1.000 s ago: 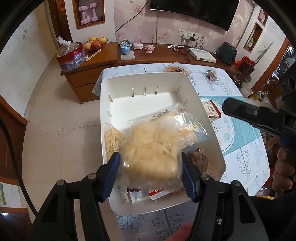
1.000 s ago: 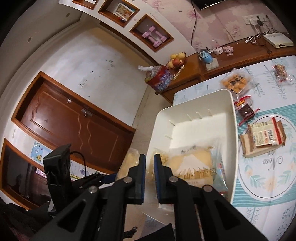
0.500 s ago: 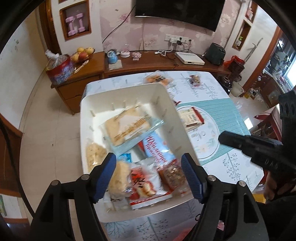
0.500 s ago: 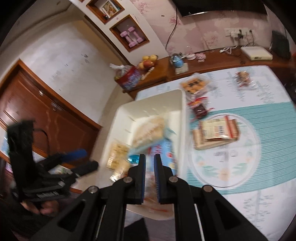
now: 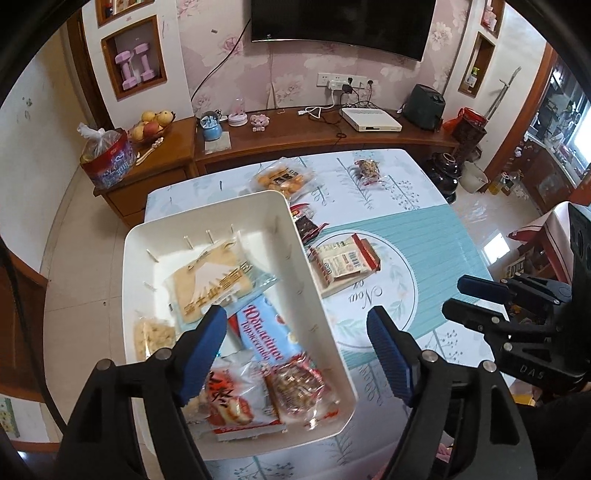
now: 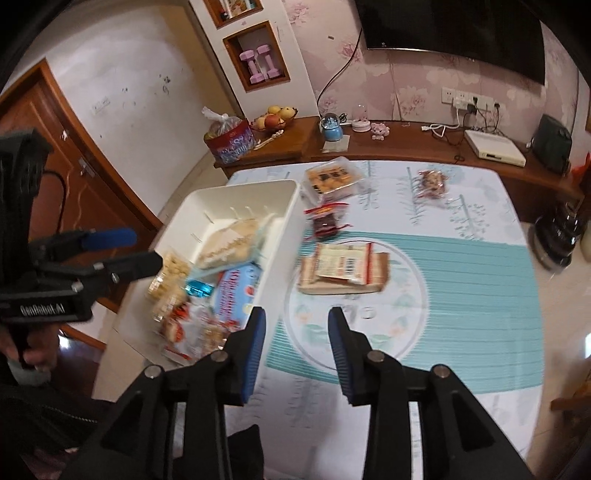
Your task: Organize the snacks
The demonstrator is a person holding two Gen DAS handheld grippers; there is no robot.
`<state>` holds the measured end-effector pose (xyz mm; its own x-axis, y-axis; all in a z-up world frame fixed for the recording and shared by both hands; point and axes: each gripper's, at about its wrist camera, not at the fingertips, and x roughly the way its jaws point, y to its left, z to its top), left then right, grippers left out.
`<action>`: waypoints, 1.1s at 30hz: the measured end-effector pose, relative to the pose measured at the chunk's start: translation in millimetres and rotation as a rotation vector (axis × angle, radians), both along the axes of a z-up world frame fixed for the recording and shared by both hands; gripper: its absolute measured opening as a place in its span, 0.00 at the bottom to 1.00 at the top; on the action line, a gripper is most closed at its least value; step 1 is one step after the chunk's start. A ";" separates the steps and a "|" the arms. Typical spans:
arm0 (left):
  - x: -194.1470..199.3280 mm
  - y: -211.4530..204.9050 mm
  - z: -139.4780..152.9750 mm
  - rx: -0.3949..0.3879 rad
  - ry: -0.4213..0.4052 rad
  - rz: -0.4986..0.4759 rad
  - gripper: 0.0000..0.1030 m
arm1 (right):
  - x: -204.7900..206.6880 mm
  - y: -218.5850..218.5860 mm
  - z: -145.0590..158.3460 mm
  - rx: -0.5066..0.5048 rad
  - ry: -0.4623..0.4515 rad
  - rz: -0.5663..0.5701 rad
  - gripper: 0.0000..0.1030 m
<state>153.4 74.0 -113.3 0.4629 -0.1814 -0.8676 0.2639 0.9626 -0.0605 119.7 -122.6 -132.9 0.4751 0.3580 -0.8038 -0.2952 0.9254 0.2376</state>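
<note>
Home living room, wall television (image 5: pixel 341 27), wooden sideboard (image 5: pixel 317 133), fruit bowl (image 5: pixel 151 122)

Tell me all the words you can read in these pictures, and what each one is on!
"GenRobot.AI": on the body of the left hand-held gripper.
"DAS": on the body of the right hand-held gripper.
"Nom", in cursive and upside down from here: on the tablecloth.
"富士山雪面包": on the bread pack in the white bin.
Blue pack: red Cyrillic-looking print, too blurred to read.
Barcode snack: too small.

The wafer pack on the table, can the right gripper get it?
Probably yes. The wafer pack lies bare on the table, just ahead of the right gripper, whose jaws are opening with nothing between them.
</note>
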 end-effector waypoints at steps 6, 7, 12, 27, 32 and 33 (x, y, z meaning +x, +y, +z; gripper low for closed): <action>18.7 -23.5 -2.8 -0.021 0.026 0.047 0.78 | 8.1 -13.6 -5.0 -0.096 -0.037 0.098 0.43; 22.1 -25.8 -3.7 -0.025 0.031 0.057 0.78 | 9.4 -14.3 -5.9 -0.119 -0.048 0.119 0.43; 45.4 -40.2 -9.9 -0.043 0.063 0.128 0.78 | 17.8 -15.9 -13.4 -0.197 -0.085 0.231 0.48; 139.2 -85.4 -51.7 -0.125 0.318 0.312 0.78 | 45.4 -4.5 -58.9 -0.319 -0.252 0.563 0.54; 178.5 -94.4 -75.4 -0.047 0.429 0.358 0.78 | 55.5 2.7 -80.7 -0.329 -0.273 0.610 0.54; 188.5 -94.9 -81.3 -0.042 0.454 0.370 0.78 | 57.2 3.4 -84.0 -0.329 -0.273 0.615 0.56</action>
<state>341.9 -20.9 -194.6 0.0854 -0.1172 -0.9894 -0.1503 0.9802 -0.1291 176.9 -119.2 -216.9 0.4647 0.3846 -0.7976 -0.7909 0.5854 -0.1785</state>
